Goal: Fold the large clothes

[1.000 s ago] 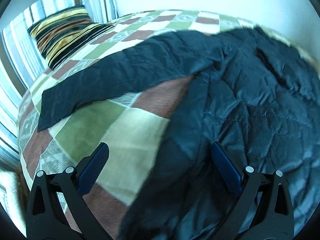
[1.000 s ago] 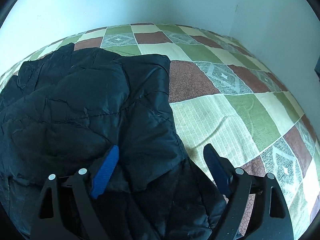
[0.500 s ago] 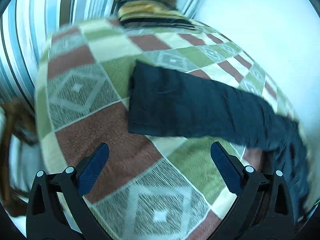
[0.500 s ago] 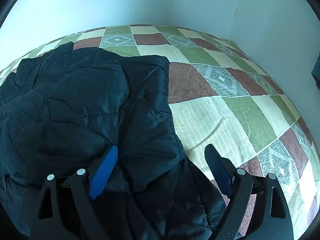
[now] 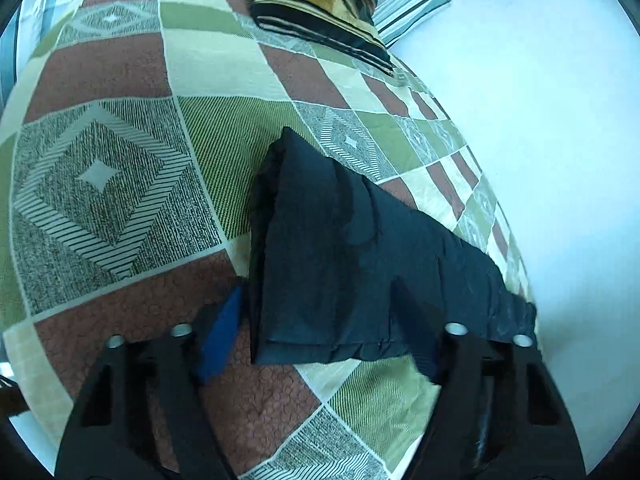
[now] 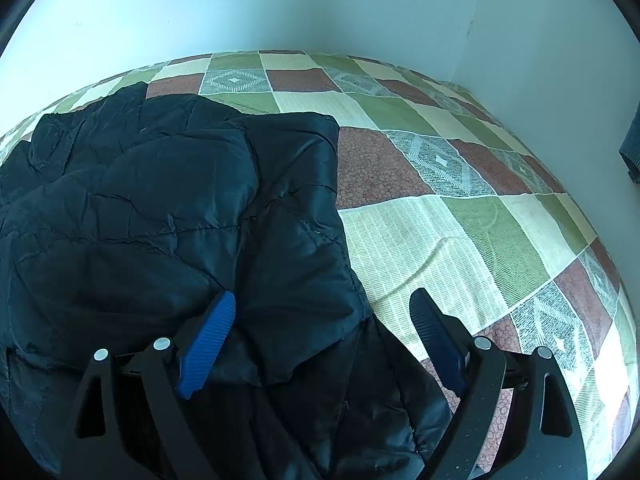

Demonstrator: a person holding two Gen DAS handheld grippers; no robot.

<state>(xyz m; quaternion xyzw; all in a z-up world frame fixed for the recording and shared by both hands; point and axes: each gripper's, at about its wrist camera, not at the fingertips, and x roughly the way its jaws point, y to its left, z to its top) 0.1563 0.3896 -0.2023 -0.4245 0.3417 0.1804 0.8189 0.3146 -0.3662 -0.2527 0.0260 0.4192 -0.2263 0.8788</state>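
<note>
A large dark quilted jacket lies spread on a patchwork bed cover. In the left wrist view its long sleeve stretches out over the cover, cuff end nearest me. My left gripper is open with the sleeve's cuff end between its fingers, the blue left pad beside the cuff edge. My right gripper is open and hovers over the jacket's right edge, its left pad over the fabric and its right finger over the bed cover.
A striped gold and black pillow lies at the head of the bed. White walls close the far side and the right corner. The bed's edge drops off at the lower left of the left wrist view.
My left gripper has swung away from the jacket's body to the sleeve's end and come down around the cuff. My right gripper has barely moved.
</note>
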